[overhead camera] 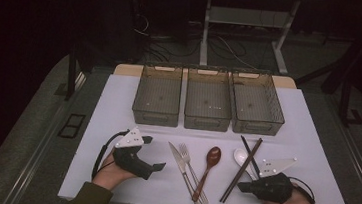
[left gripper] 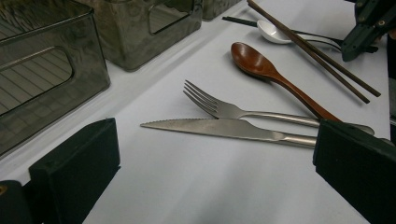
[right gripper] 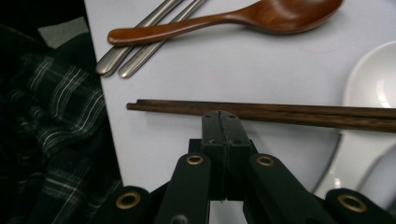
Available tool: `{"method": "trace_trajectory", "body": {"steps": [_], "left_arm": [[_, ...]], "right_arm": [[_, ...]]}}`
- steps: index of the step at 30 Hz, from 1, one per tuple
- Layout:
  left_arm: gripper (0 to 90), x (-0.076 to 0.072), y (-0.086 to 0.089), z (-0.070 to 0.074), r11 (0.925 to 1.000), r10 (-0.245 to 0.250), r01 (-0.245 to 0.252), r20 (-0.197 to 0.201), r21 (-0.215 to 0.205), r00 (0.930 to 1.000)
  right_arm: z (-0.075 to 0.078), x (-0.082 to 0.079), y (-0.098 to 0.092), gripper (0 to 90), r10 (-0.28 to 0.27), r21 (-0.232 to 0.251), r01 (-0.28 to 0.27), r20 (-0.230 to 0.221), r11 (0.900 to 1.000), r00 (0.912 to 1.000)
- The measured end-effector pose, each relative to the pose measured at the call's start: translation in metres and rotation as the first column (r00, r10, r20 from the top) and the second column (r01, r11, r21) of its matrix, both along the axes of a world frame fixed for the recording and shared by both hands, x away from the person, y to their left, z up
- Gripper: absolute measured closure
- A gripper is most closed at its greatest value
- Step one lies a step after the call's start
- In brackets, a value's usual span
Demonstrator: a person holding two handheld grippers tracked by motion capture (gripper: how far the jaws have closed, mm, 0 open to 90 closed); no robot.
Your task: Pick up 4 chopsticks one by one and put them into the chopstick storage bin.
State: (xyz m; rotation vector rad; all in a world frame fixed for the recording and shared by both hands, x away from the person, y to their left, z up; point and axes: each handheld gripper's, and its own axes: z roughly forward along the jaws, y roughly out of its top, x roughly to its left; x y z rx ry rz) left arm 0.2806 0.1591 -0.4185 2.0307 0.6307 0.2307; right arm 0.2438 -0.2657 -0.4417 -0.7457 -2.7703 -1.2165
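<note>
Cutlery lies in a row on the white table [overhead camera: 117, 116]: a knife [overhead camera: 180, 165], a fork [overhead camera: 190, 167], a wooden spoon [overhead camera: 212, 158], a white spoon [overhead camera: 240, 155] and dark chopsticks [overhead camera: 244, 164]. My left gripper [overhead camera: 153, 153] rests left of the knife, jaws wide apart with nothing between them; the knife [left gripper: 219, 128] and fork [left gripper: 219, 108] lie just ahead of it. My right gripper [overhead camera: 239, 186] sits at the near ends of the chopsticks. Its jaws [right gripper: 220, 116] are pressed together with the tips right against the chopsticks [right gripper: 280, 112], nothing between them.
Three dark see-through bins [overhead camera: 208, 104] stand side by side at the back of the table. The table's front edge runs close behind both hands. A plaid garment [right gripper: 56, 121] hangs past that edge in the right gripper view.
</note>
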Motion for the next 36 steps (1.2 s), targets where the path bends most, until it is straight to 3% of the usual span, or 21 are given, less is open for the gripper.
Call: {"method": "trace_trajectory", "body": {"steps": [6, 21, 36], "left_arm": [[0.0, -0.001, 0.000, 0.000, 1.0000, -0.004, 0.004, 0.002, 0.004, 1.0000], [0.0, -0.001, 0.001, 0.001, 1.0000, -0.003, 0.003, 0.003, 0.008, 1.0000], [0.0, -0.001, 0.001, 0.001, 0.9999, -0.004, 0.004, 0.006, 0.011, 1.0000]], "right_arm": [[-0.004, -0.003, 0.008, 89.0, 0.050, -0.026, -0.050, -0.008, 0.998, 0.9987], [-0.007, 0.002, 0.018, 89.0, 0.059, -0.051, -0.058, 0.010, 0.997, 0.9982], [-0.008, 0.010, 0.024, 89.0, 0.041, -0.047, -0.040, 0.022, 0.998, 0.9989]]}}
